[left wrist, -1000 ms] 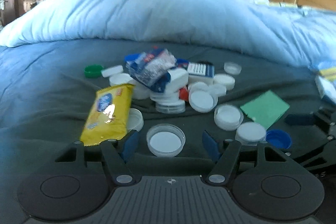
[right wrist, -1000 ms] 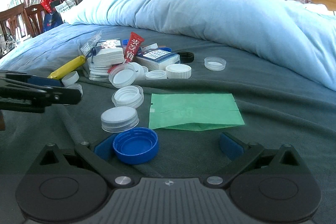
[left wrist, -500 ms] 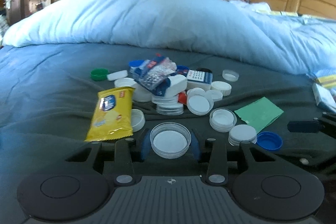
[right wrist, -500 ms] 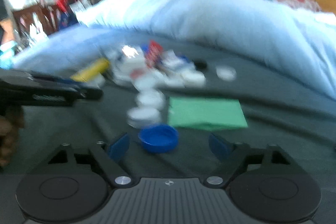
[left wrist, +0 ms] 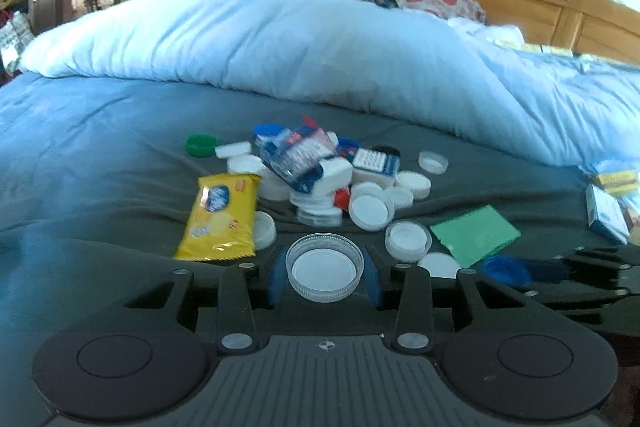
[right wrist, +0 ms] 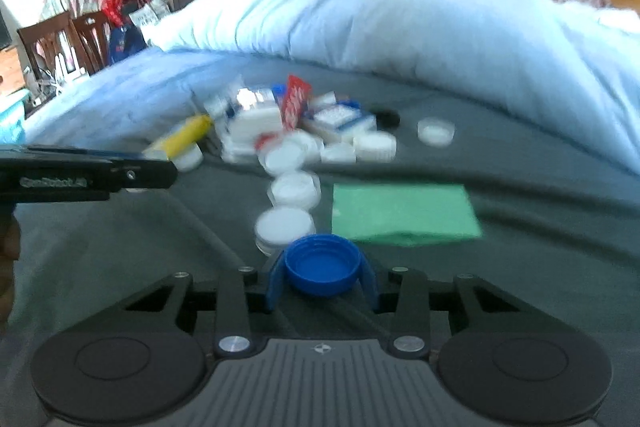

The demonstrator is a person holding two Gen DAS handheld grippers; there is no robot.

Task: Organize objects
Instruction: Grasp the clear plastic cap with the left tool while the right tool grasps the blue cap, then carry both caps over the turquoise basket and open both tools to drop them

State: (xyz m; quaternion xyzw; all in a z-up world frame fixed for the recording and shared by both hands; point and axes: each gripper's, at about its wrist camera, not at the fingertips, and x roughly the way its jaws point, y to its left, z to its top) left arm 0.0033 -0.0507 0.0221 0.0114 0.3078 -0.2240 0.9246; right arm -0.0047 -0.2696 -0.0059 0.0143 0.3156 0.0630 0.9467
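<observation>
My left gripper (left wrist: 324,277) is shut on a clear plastic lid (left wrist: 325,271), open side up, low over the grey blanket. My right gripper (right wrist: 320,277) is shut on a blue bottle cap (right wrist: 321,269), open side up; that cap also shows at the right of the left wrist view (left wrist: 506,269). Ahead lies a pile of white lids (left wrist: 370,211), a blue-and-white packet (left wrist: 298,159), a yellow snack packet (left wrist: 220,221) and a green paper sheet (left wrist: 476,234). The left gripper shows side-on at the left of the right wrist view (right wrist: 88,179).
A light blue duvet (left wrist: 320,47) is heaped behind the pile. A green cap (left wrist: 200,145) lies at the pile's far left, a lone lid (left wrist: 433,161) at its right. Small boxes (left wrist: 606,213) lie at the right edge. A wooden headboard (left wrist: 560,15) stands behind.
Both grippers have closed: the left on the clear lid, the right on the blue cap, which had sat by its left finger. Both views have risen a little.
</observation>
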